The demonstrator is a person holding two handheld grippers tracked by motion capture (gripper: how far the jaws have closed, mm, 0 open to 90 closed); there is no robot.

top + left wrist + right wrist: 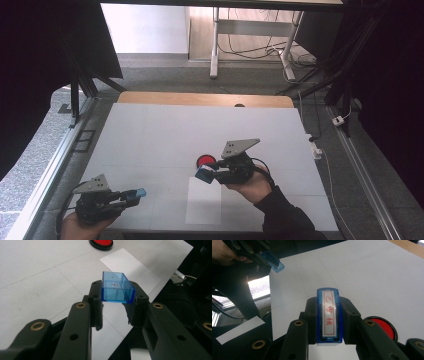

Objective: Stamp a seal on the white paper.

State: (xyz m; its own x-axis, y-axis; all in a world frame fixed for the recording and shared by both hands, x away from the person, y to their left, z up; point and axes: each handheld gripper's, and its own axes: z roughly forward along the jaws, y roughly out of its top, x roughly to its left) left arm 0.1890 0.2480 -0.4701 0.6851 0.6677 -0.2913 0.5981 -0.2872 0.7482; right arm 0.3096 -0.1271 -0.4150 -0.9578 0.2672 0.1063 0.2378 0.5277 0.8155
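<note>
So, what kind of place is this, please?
Probably a lab or workshop set up for recording, not a home. A table covered in white stands between dark metal frames, loose cables lie on the floor behind, and another desk's legs stand farther back.

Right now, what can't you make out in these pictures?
- Stamp printing face: right gripper view, turned away behind the jaws.
- Red ink pad: right gripper view, partly hidden by a jaw.
- Blue cap: high view, too small to show its inside.
- Paper sheet: left gripper view, near part covered by cap.
</note>
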